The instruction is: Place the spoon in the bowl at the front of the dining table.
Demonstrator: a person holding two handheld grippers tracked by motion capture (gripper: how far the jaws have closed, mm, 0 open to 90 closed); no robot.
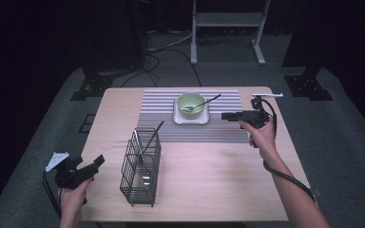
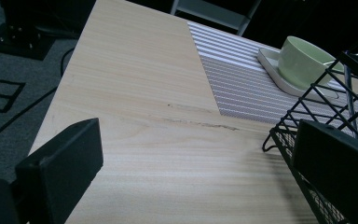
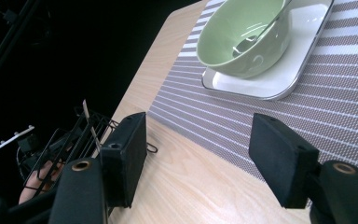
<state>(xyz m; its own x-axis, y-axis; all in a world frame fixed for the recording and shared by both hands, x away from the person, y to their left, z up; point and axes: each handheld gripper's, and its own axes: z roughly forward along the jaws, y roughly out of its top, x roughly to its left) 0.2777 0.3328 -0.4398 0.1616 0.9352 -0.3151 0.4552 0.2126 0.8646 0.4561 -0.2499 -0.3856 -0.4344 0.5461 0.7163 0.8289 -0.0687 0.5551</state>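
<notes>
Right now my right tool [image 1: 229, 115] hangs spread and empty just right of the green bowl [image 1: 191, 104], nearer its spoon [image 1: 202, 103], whose handle slants toward it. My left tool [image 1: 97, 161], also spread, waits beside the wire basket [image 1: 141, 167] near the worktop [image 1: 218, 180] front.

High view: fixed above the near edge, looking forward and down across the whole pale wooden table [image 1: 195, 180]. Left gripper view: low and close over the near-left corner, facing the black wire basket [image 2: 317, 140] and pale green ceramic bowl [image 2: 303, 58]. Right gripper view: close at the right, facing that bowl [image 3: 242, 37]; basket [image 3: 74, 135] shared too.
</notes>
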